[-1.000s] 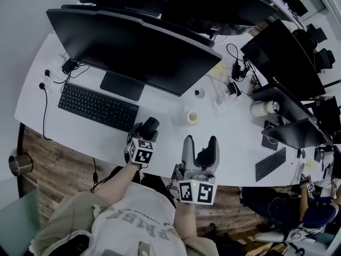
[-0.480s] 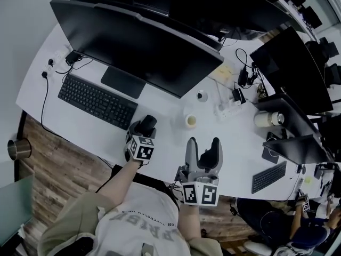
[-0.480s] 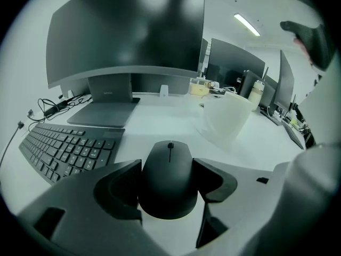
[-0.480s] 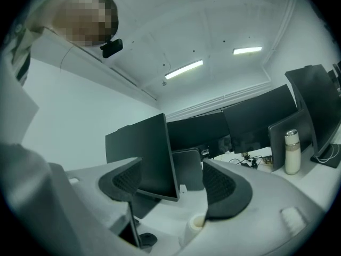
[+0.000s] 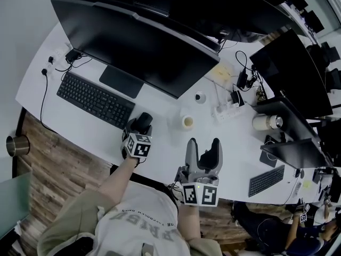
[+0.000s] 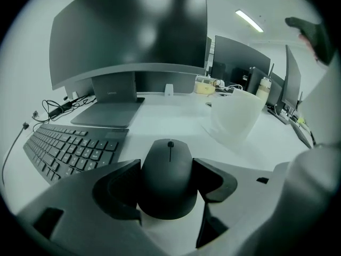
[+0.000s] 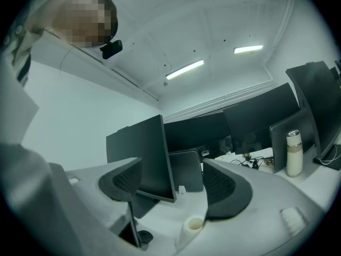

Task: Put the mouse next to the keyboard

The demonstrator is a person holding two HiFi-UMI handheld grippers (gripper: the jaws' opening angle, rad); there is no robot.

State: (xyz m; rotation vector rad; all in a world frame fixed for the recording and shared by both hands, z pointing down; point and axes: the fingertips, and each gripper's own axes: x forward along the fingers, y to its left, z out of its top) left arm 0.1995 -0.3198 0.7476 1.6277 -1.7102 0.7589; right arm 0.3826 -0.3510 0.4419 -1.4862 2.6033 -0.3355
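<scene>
1. The mouse is just off the right end of the keyboard, close beside it with a narrow strip of bare desk between them
2. By my reading you've nearly finished: the mouse is already about where the task wants it. What remains is to let go and draw back. I can't tell whether its underside is resting on the desk or hanging just above it, so check that before you release
3. Your left gripper is clamped on the mouse, one dark pad pressed against each flank. The jaws stand wide only because the mouse body fills the gap between them
4. Your right gripper has its jaws spread with nothing between them. It hangs near the desk's front edge, well apart from the mouse, and is angled up toward the monitors
</scene>
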